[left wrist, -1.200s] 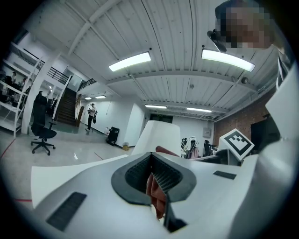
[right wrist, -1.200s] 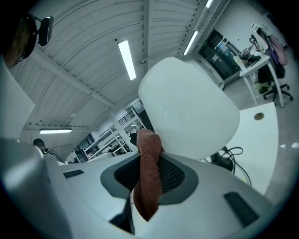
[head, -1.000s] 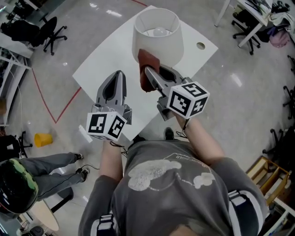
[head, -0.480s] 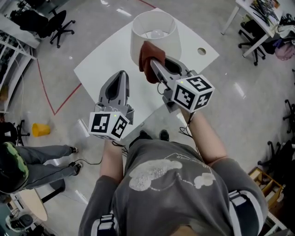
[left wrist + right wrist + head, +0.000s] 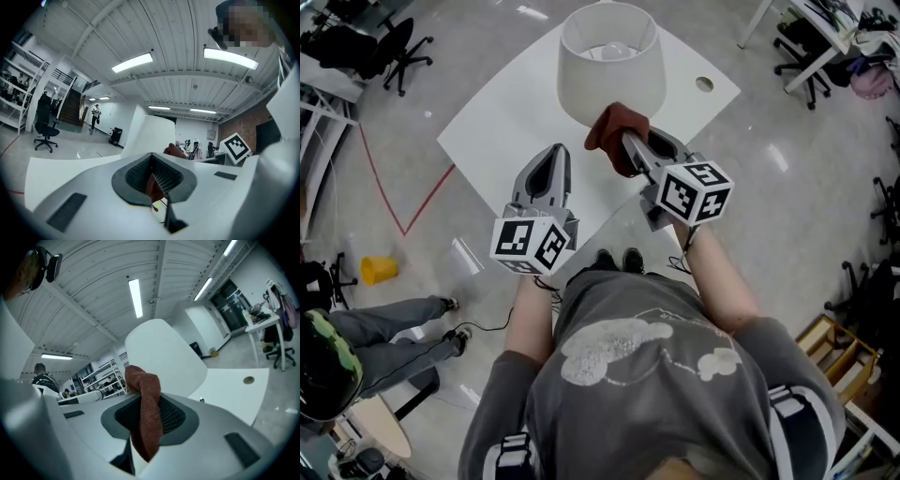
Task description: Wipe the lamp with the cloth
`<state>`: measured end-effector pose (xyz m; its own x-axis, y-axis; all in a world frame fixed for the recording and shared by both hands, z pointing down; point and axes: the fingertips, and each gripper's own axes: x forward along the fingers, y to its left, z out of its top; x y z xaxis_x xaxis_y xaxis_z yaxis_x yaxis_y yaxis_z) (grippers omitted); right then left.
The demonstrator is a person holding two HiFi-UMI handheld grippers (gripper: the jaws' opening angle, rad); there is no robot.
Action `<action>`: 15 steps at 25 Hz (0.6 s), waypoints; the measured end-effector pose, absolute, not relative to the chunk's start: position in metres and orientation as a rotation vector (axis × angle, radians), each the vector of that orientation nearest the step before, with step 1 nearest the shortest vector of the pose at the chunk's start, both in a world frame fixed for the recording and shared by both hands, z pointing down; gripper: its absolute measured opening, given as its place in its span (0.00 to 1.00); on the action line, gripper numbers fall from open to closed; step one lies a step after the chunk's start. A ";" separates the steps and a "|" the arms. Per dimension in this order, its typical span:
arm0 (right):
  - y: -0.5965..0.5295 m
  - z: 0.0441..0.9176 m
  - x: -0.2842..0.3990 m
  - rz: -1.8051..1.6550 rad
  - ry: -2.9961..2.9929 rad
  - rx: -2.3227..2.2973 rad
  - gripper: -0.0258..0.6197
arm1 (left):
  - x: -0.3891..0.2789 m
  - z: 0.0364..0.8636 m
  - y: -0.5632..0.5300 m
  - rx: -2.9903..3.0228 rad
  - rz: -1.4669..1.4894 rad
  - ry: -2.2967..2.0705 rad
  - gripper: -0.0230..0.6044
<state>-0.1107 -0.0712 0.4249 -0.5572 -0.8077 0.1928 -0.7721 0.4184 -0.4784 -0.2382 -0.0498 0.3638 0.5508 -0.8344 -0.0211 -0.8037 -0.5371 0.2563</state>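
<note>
One soft red cloth (image 5: 609,129) hangs pinched in the right gripper (image 5: 626,145); the left gripper (image 5: 556,153) is closed, empty. The lamp (image 5: 609,66) shade probably dents, so rub gently.

**Glossy grey floor (image 5: 787,178), ribbed ceiling**

A white table (image 5: 492,127) stands at upper centre, with red tape (image 5: 384,187) on the ground to its left. Office chairs (image 5: 401,58) sit upper left, a desk (image 5: 825,23) upper right. Strip lights (image 5: 132,62) run overhead.

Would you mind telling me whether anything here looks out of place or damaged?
Nothing stands out: the lamp stands upright on the white table, and the right gripper grips the cloth by its shade.
</note>
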 end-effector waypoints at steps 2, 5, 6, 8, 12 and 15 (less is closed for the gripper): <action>-0.069 0.431 -0.109 -0.829 2.574 -1.480 0.18 | -0.233 0.371 -0.050 2.569 -0.196 -1.332 0.05; -0.062 0.439 -0.109 -0.838 2.570 -1.541 0.18 | -0.229 0.380 -0.051 2.560 -0.190 -1.270 0.05; -0.060 0.440 -0.108 -0.838 2.564 -1.562 0.18 | -0.228 0.381 -0.053 2.563 -0.185 -1.251 0.05; -0.057 0.435 -0.105 -0.817 2.540 -1.609 0.18 | -0.226 0.380 -0.058 2.577 -0.189 -1.212 0.05; -0.049 0.417 -0.090 -0.740 2.499 -1.664 0.18 | -0.221 0.354 -0.065 2.632 -0.294 -1.141 0.05; -0.046 0.388 -0.074 -0.633 2.464 -1.688 0.18 | -0.213 0.325 -0.069 2.691 -0.378 -1.099 0.05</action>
<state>-0.0738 -0.0459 0.3883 -0.3860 -0.9090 0.1571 -0.8721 0.3041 -0.3833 -0.2129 -0.0695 0.3254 0.6890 -0.7078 -0.1556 -0.6541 -0.6998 0.2872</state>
